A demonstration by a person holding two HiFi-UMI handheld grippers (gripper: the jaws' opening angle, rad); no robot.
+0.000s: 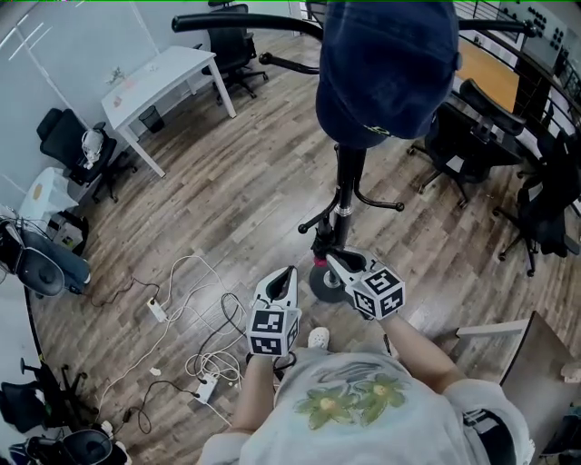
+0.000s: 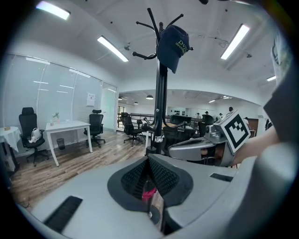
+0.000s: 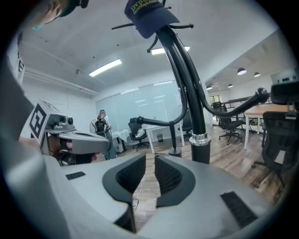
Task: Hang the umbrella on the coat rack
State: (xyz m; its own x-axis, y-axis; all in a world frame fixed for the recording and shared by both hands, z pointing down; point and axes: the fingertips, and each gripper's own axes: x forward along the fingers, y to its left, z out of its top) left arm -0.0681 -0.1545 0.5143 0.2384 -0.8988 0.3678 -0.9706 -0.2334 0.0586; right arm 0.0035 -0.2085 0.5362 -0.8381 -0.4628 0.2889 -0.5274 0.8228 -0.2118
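Between the left gripper's pads sits a pink bit we take for the umbrella. The pads are pressed tight on it so it can't drop on the way to a peg, and the rest of it is out of view. Right gripper is empty, jaws nearly together with a thin slit, so we judge it's free to guide the hang. Coat rack stands just ahead of both; the navy cap takes one top peg, so we'd aim for a bare peg.
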